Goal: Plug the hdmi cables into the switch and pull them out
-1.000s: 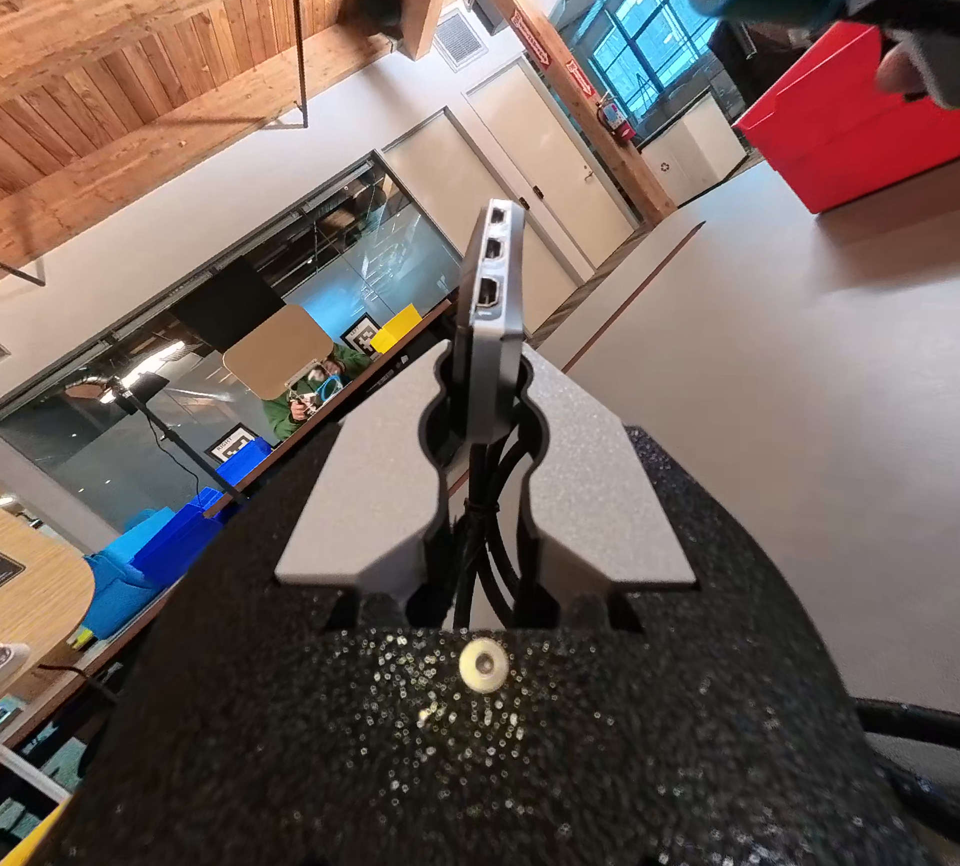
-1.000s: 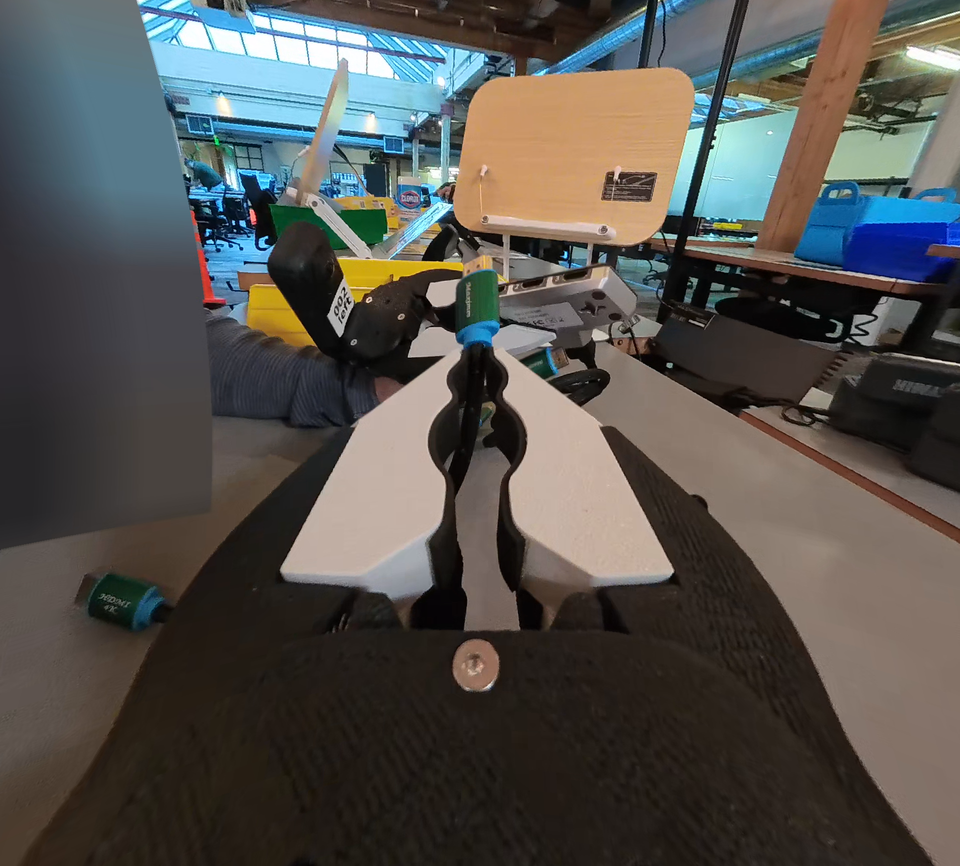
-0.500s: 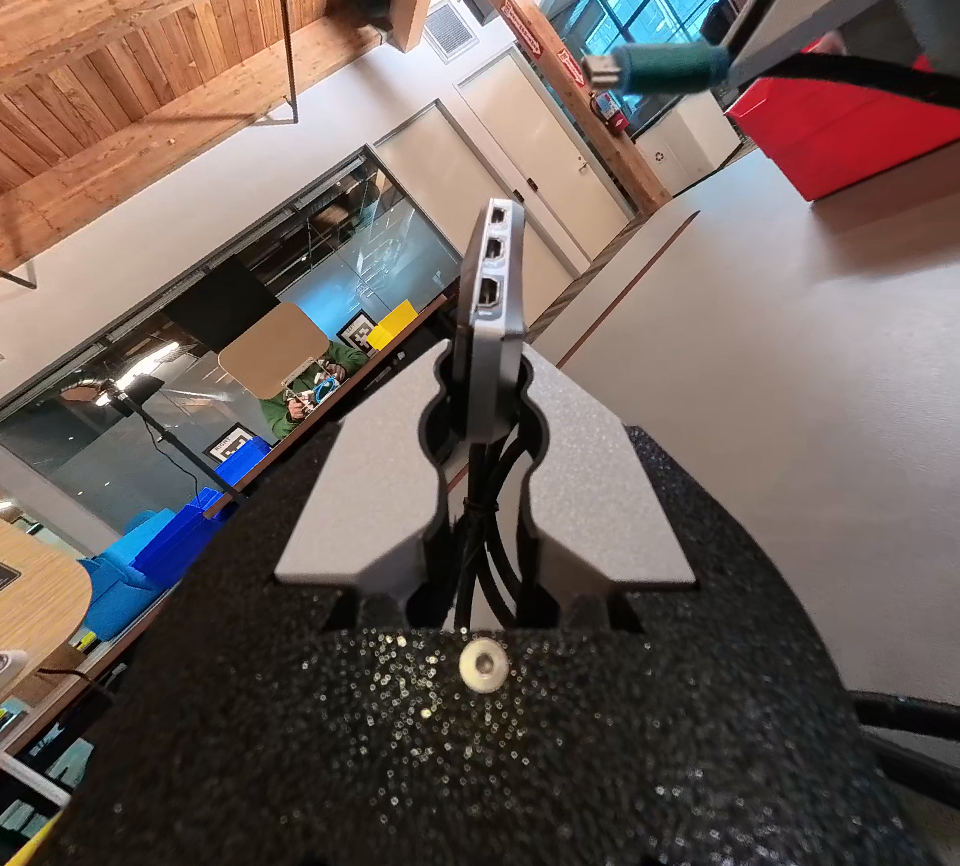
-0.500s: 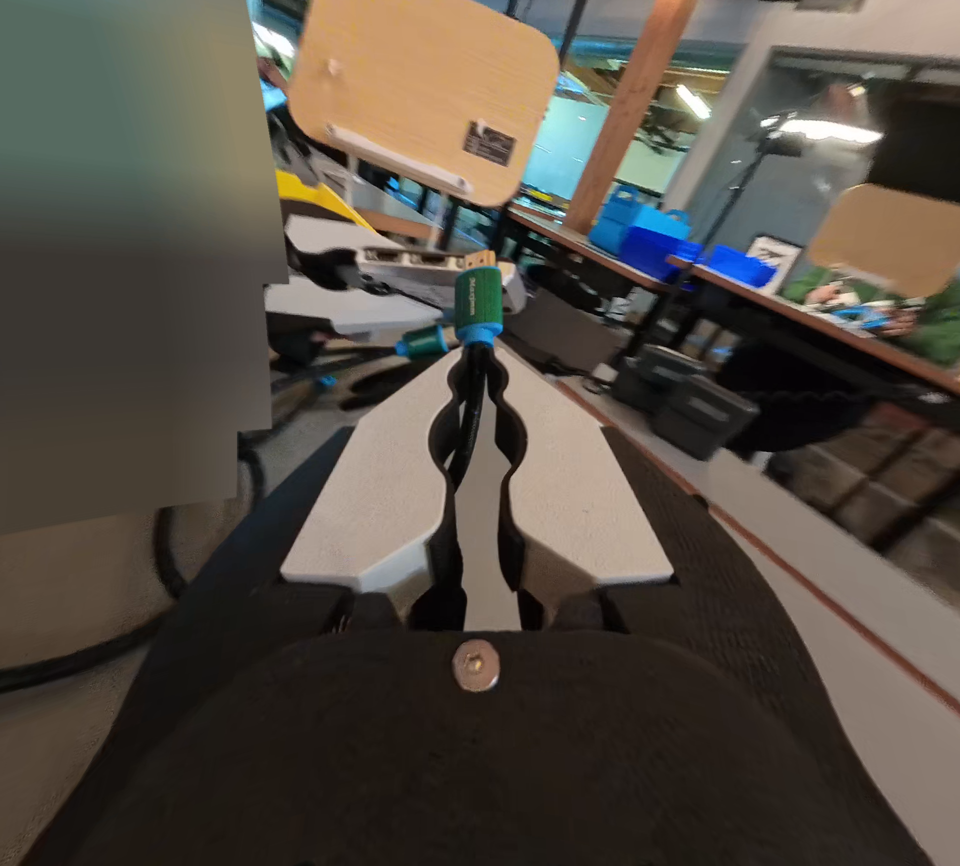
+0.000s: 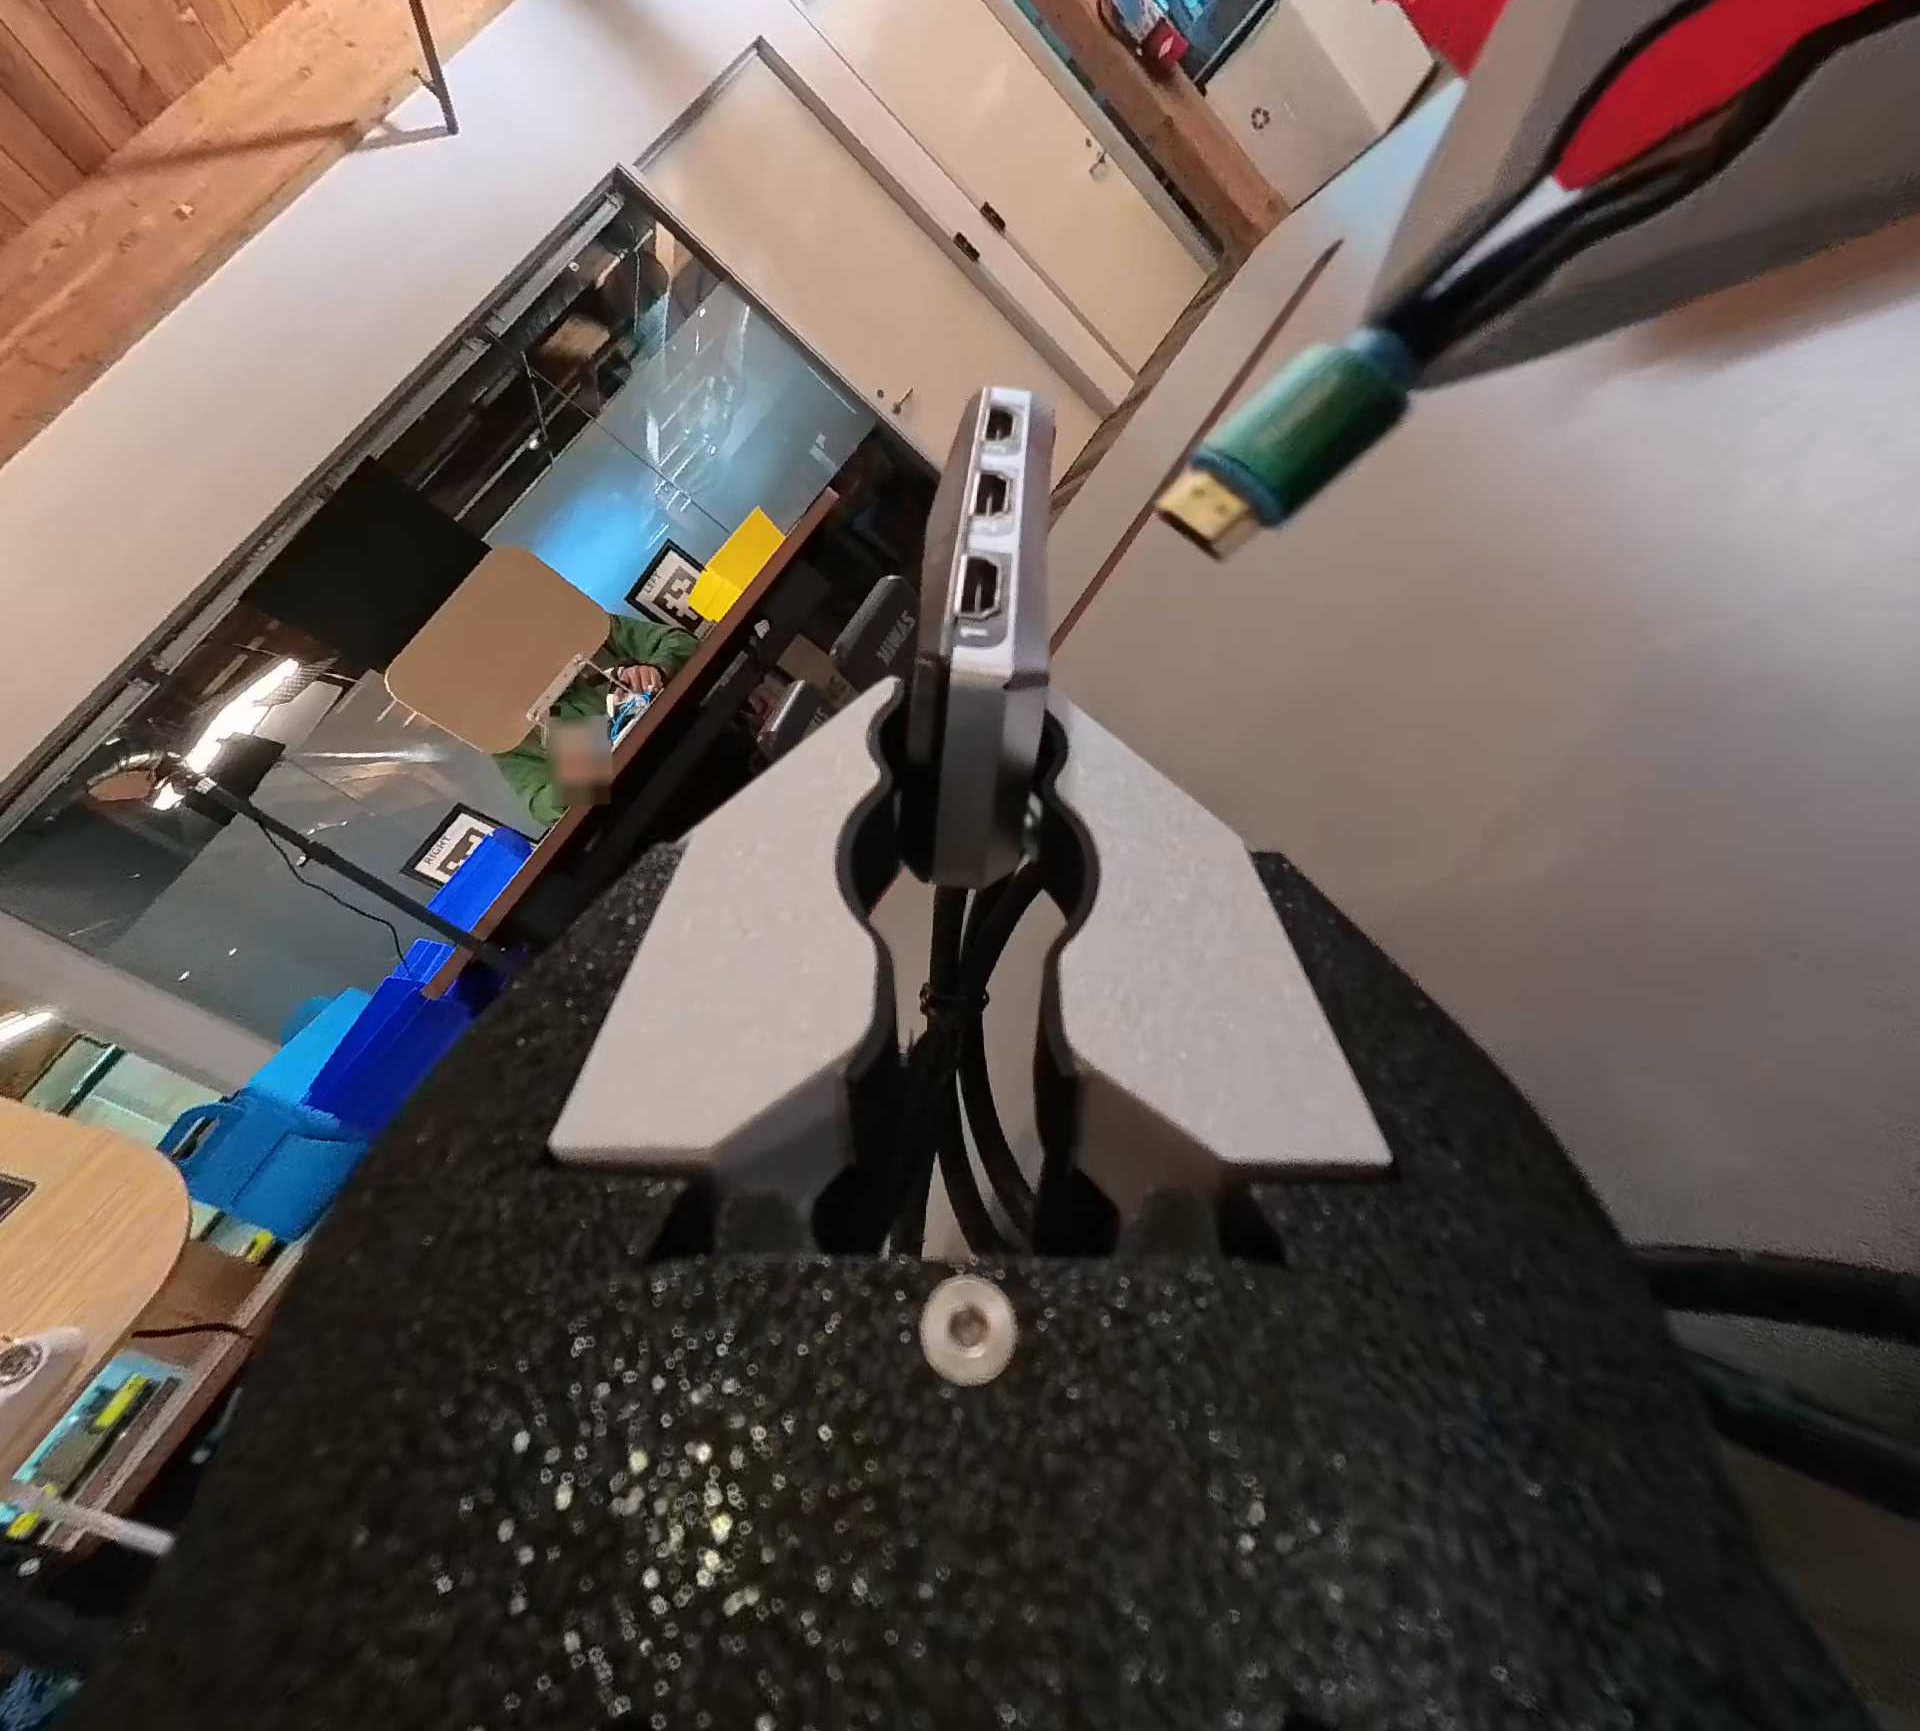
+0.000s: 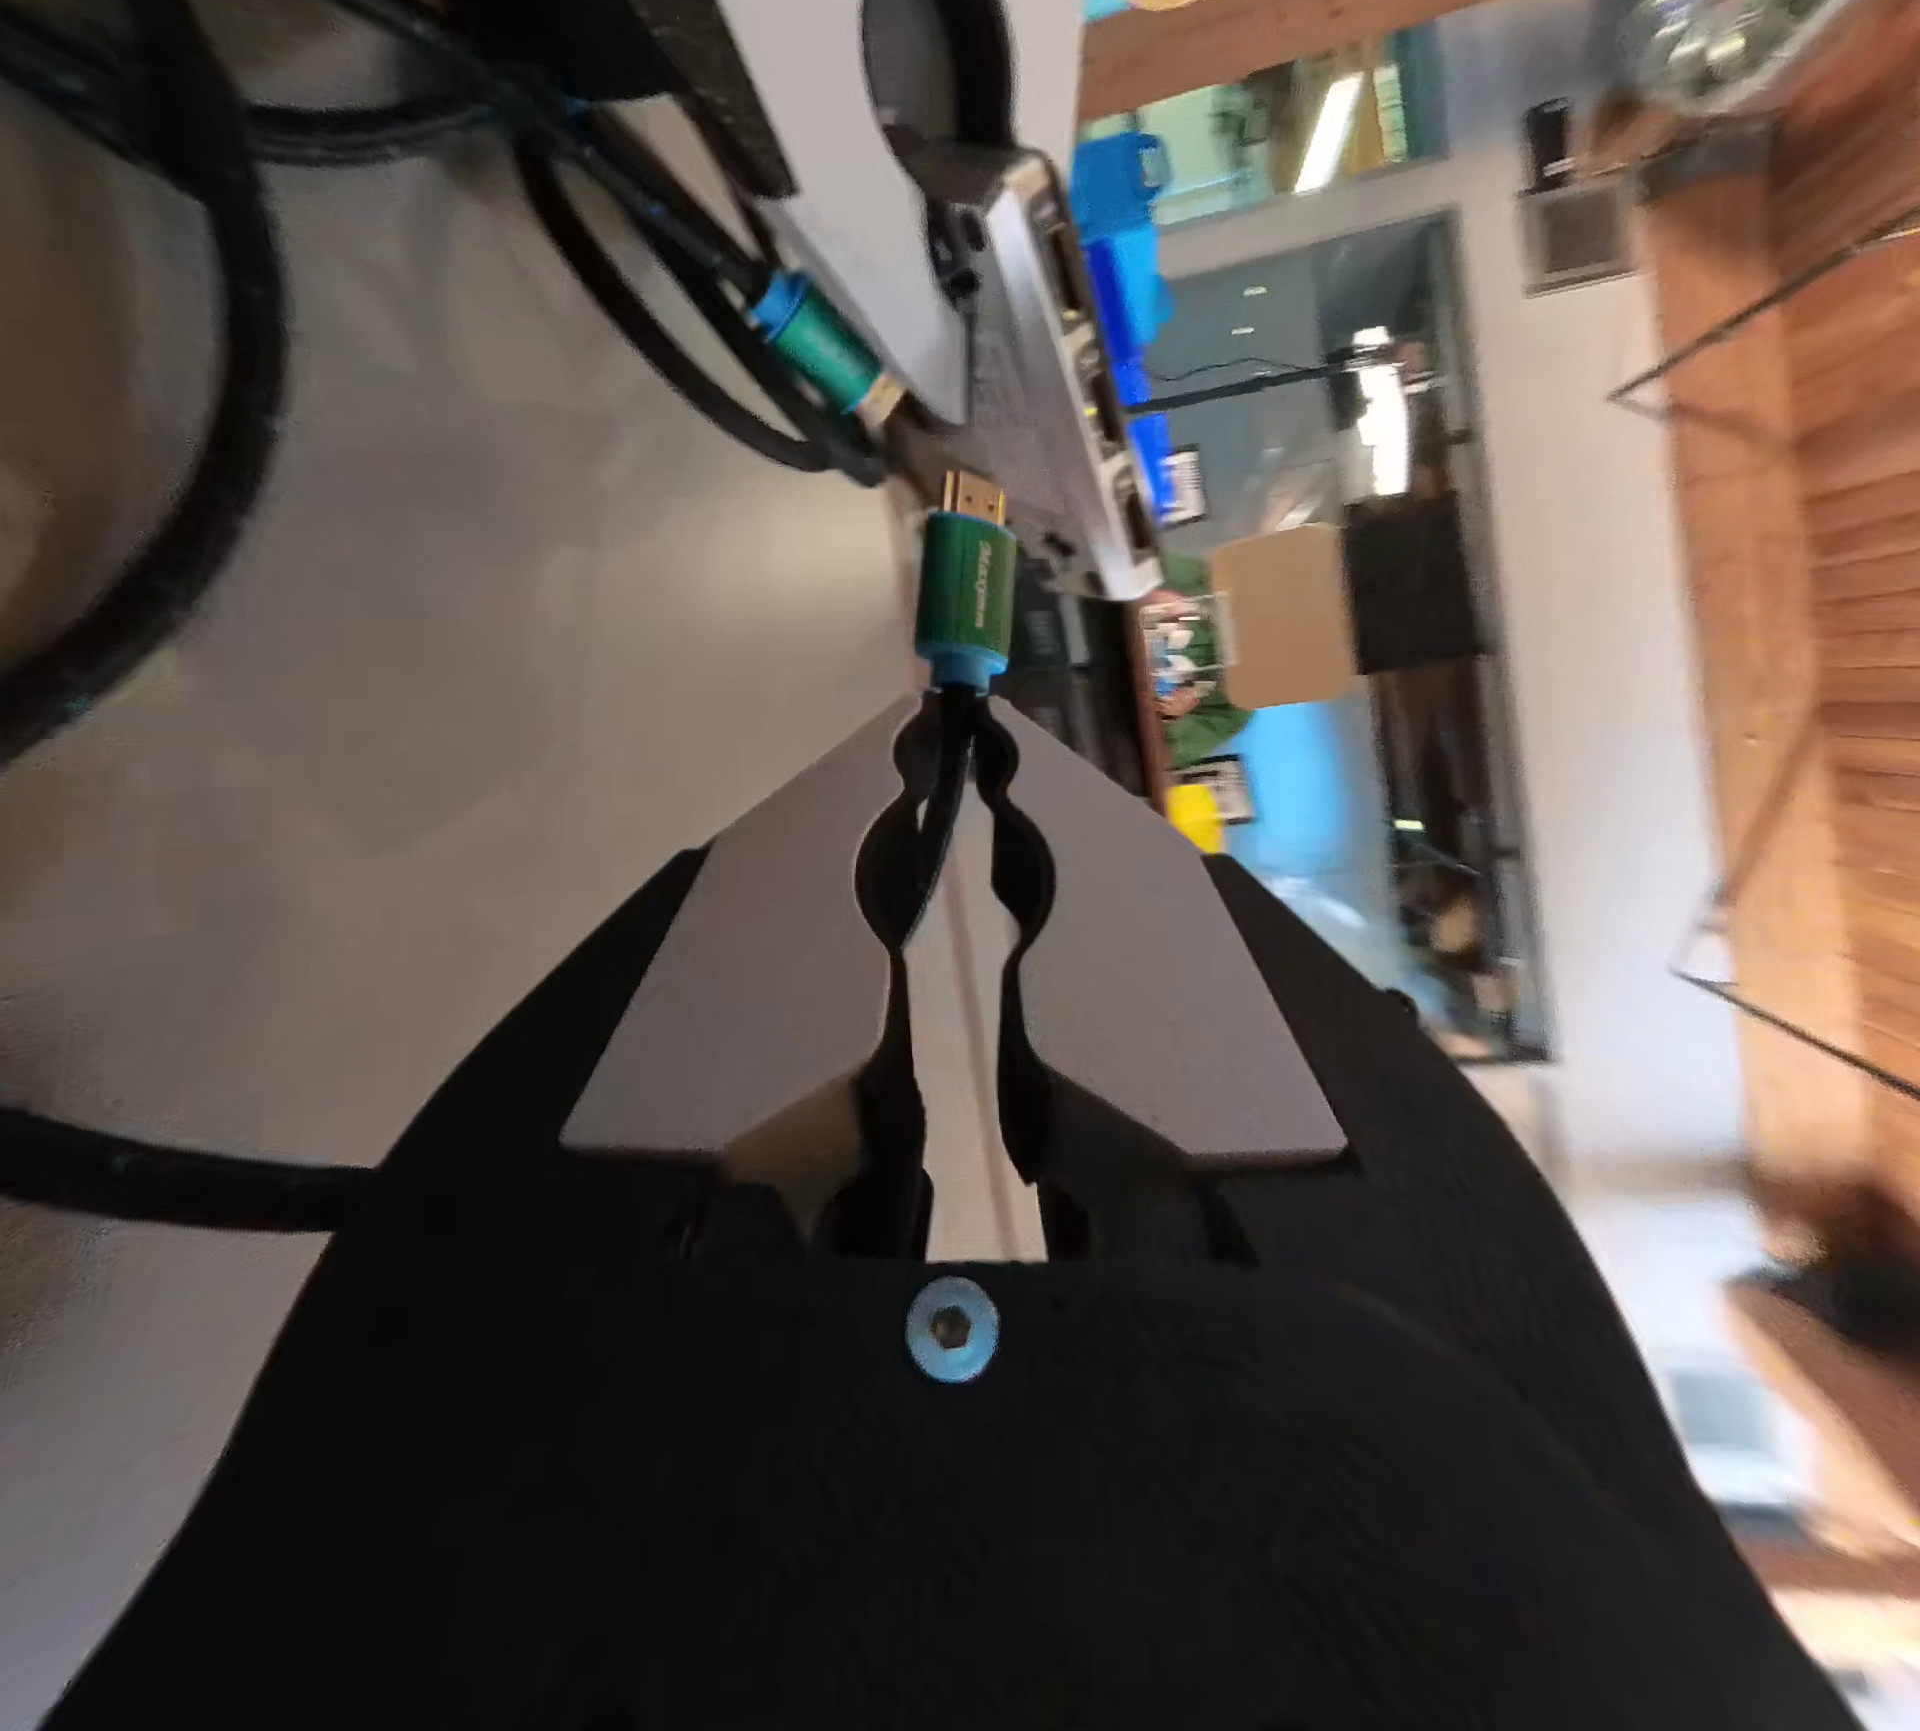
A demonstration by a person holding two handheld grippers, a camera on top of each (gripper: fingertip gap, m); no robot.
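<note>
**Status: first insertion pending**

The left tongs clamp the slim grey metal HDMI switch upright above the bench; its three visible ports are empty. The right tongs pinch the black cable behind the green-sleeved, gold-tipped HDMI plug, near the switch, not inserted. A second green plug lies on the bench. All plugging and unplugging remains.

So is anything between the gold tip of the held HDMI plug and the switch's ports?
No. In the left wrist view, the HDMI plug and the switch are separated by open air only.
</note>
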